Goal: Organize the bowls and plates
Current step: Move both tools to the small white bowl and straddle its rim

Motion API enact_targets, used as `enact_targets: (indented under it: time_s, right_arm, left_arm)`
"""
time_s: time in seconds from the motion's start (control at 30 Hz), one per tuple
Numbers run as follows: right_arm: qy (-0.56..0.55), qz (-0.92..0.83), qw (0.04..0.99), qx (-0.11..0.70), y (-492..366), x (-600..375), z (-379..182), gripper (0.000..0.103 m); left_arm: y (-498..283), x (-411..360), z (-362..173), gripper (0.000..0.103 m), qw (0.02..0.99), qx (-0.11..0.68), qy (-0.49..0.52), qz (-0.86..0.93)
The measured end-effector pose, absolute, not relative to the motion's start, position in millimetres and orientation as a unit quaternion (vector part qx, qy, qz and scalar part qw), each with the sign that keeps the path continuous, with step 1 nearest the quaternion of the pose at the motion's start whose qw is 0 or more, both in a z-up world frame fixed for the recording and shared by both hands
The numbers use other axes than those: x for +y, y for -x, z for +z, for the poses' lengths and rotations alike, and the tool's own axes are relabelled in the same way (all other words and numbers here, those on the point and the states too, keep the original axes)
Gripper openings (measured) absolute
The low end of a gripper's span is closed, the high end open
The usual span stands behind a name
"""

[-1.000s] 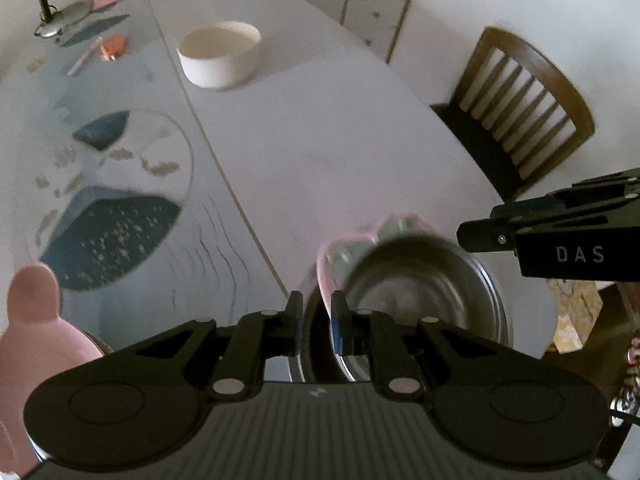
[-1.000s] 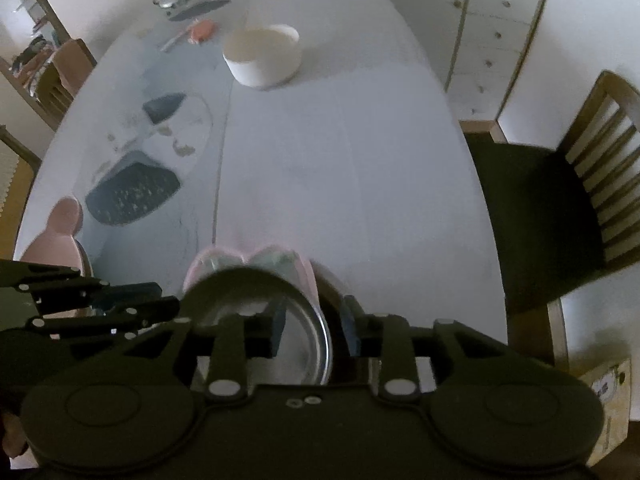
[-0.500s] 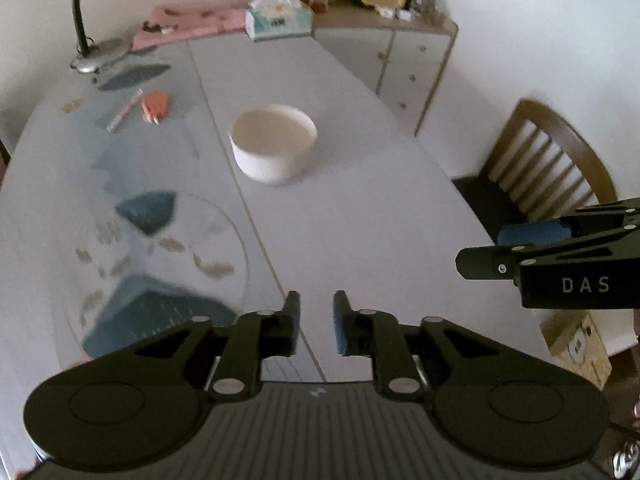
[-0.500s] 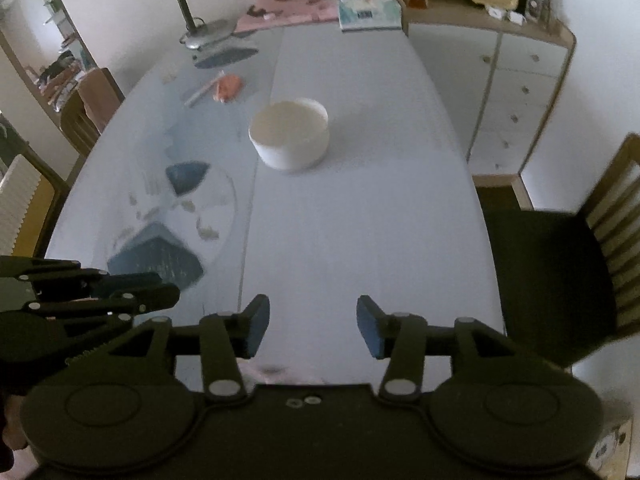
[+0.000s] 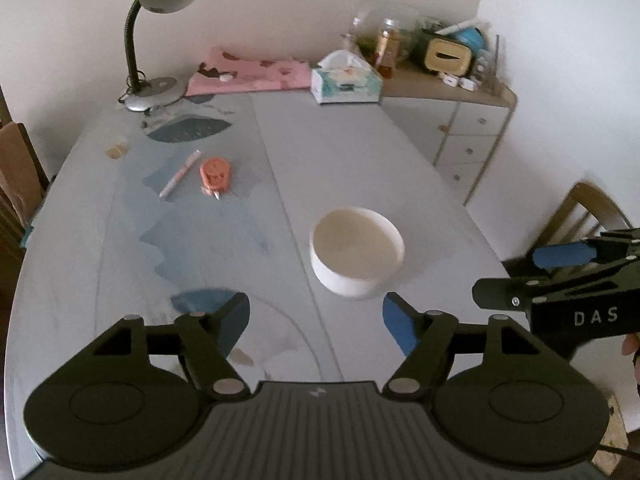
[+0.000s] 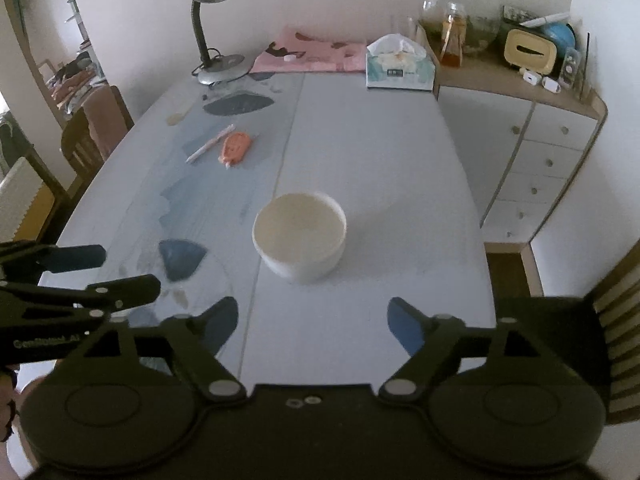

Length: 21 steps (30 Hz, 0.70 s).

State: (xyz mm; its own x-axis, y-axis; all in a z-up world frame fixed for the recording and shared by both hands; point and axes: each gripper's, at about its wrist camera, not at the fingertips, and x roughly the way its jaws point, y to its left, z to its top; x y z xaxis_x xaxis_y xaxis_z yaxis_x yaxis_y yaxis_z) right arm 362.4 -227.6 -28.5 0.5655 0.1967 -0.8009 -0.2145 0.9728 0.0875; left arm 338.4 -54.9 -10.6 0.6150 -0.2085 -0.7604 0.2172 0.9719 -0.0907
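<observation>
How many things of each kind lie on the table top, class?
Bowl: 1
Lamp: 1
Tissue box: 1
Pink cloth: 1
Pen: 1
Orange gadget: 1
Total: 6

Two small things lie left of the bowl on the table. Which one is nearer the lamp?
The pen. It is the thin pale stick, and it lies on the lamp side of the flat orange thing, which sits just beside it, toward the bowl.

the wooden chair (image 5: 592, 216) is cut by the right edge; jars on the sideboard (image 6: 516, 92) blur together, contents unreadable.
</observation>
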Motion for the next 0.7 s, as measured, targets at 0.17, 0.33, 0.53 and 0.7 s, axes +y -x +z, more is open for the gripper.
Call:
enact_targets:
  time_s: [0.17, 0.33, 0.53, 0.7]
  right_arm:
    - [0.007, 0.112, 0.882, 0.458, -395, -224, -41, 0.090]
    - [-0.006, 0.098, 0.875, 0.474, -431, -225, -63, 0.090]
    - [-0.018, 0.076, 0.864, 0.498, -468, -228, -93, 0.084]
    - [-0.030, 0.062, 0.852, 0.520, -491, -231, -114, 0.073]
  left_arm:
    - [-371, -55, -26, 0.073, 0.896, 0.431, -0.014, -0.111]
    - [-407, -62, -52, 0.073, 0.885, 0.454, -0.017, -0.103]
    - [-445, -68, -81, 0.073, 0.870, 0.482, 0.006, -0.099]
    - [-468, -76, -99, 0.072, 0.860, 0.503, 0.010, -0.088]
